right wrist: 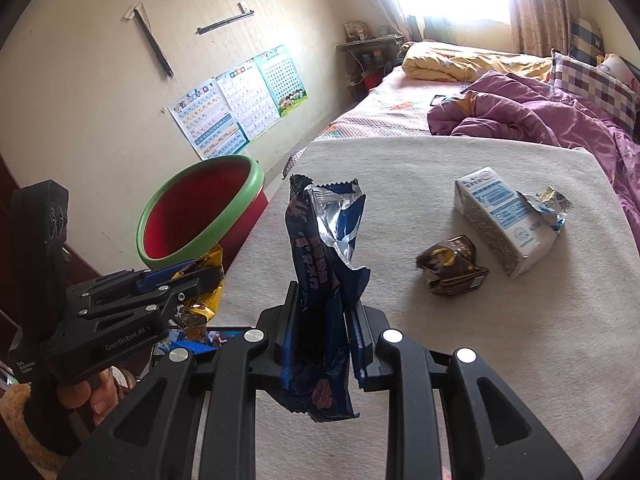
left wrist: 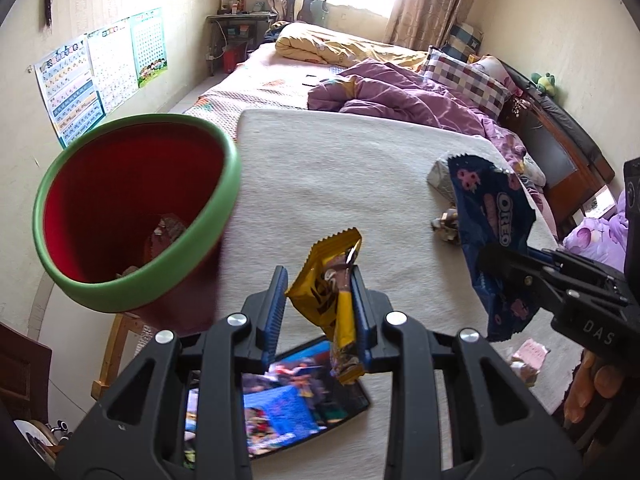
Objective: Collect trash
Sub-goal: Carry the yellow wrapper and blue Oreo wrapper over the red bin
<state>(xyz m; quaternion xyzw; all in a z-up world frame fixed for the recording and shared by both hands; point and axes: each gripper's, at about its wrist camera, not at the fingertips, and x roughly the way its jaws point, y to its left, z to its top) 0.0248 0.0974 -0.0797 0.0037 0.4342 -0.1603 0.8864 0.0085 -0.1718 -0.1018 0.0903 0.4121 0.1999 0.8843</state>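
My left hand-held gripper (left wrist: 320, 276) is closed on a yellow snack wrapper (left wrist: 332, 292); the blue pads pinch it mid-length, serrated top edge standing above the fingers, lower end hanging below them. In the right wrist view the same gripper shows at the left edge, with the yellow wrapper poking out past its fingers.

My right hand-held gripper (right wrist: 324, 312) is closed on a dark blue cookie wrapper (right wrist: 324, 264). The wrapper stands upright between the pads, torn open at the top with silver lining showing. In the left wrist view it hangs at the right, cookie brand name readable.

Bin (left wrist: 132, 208): red inside, green rim, at the left edge of the table (left wrist: 340, 184), which has a cream cloth over it. Some scraps already lie at the bottom of the bin. The yellow wrapper is near the bin's rim but not over the opening.

Still on the table: a white-and-blue milk carton (right wrist: 500, 220), top torn open, and just beside it a crumpled brown wrapper (right wrist: 452, 268). Both are well apart from the bin, on the far right side.

A tablet (left wrist: 288, 396) with a lit screen lies flat on the table under my left gripper. A small pink packet (left wrist: 532, 352) sits near the table's right edge.

A bed (left wrist: 320, 76) with a purple quilt (left wrist: 400, 92) is behind the table.
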